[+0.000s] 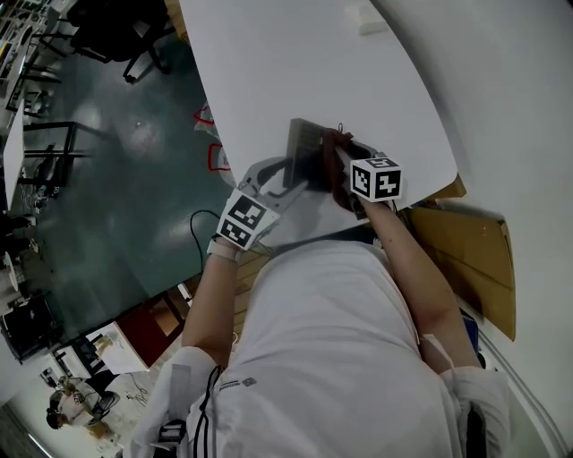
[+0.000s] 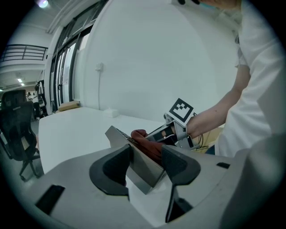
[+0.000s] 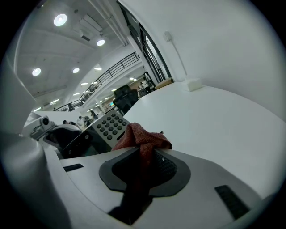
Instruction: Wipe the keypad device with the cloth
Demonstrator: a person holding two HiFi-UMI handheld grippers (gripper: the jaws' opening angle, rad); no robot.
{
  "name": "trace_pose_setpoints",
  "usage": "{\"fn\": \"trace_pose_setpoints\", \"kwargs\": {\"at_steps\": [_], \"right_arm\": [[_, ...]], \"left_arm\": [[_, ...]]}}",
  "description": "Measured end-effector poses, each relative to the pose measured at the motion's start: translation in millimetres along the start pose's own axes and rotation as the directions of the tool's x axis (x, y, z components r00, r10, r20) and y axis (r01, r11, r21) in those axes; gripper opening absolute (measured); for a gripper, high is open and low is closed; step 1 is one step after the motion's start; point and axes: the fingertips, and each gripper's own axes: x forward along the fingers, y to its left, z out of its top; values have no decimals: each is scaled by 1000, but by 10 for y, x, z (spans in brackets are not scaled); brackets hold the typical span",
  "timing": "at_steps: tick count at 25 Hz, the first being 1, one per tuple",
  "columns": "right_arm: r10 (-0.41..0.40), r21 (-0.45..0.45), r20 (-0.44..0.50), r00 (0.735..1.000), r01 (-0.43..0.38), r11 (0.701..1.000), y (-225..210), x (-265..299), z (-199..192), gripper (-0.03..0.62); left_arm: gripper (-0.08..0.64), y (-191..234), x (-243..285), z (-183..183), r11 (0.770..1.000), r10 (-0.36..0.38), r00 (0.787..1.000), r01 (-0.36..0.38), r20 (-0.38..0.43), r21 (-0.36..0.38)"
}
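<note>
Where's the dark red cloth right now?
Right gripper view, centre: the dark red cloth is pinched in the right gripper, beside the grey keypad device held by the left gripper.

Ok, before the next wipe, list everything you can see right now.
keypad device: one, grey with dark keys, held tilted over the table
cloth: one, dark red, bunched against the device's face
table: one, white, under both grippers
small box: one, white, far end of the table
cardboard: one sheet, brown, beside the table's right edge
office chair: one, black, on the floor, far left
left gripper: one, grey, jaws clamped on the device
right gripper: one, grey, jaws clamped on the cloth
</note>
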Motion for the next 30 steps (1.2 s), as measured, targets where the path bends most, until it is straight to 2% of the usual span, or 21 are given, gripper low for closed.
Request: {"fn": "trace_pose_setpoints", "kwargs": {"at_steps": [5, 12, 20, 30], "right_arm": [[34, -77, -64, 997, -39, 996, 130, -88, -145, 80], [58, -119, -93, 994, -69, 990, 302, -187, -265, 78], [120, -206, -144, 982, -149, 967, 592, -266, -330, 78], [238, -276, -86, 967, -253, 927, 953, -261, -121, 78]], "left_arm": [[222, -2, 2, 0, 1000, -1, 1000, 1, 1, 0], [222, -2, 6, -4, 1000, -6, 1000, 6, 0, 3], [222, 5, 10, -18, 1000, -3, 1000, 3, -9, 16], [222, 14, 12, -17, 1000, -8, 1000, 9, -29, 30]]}}
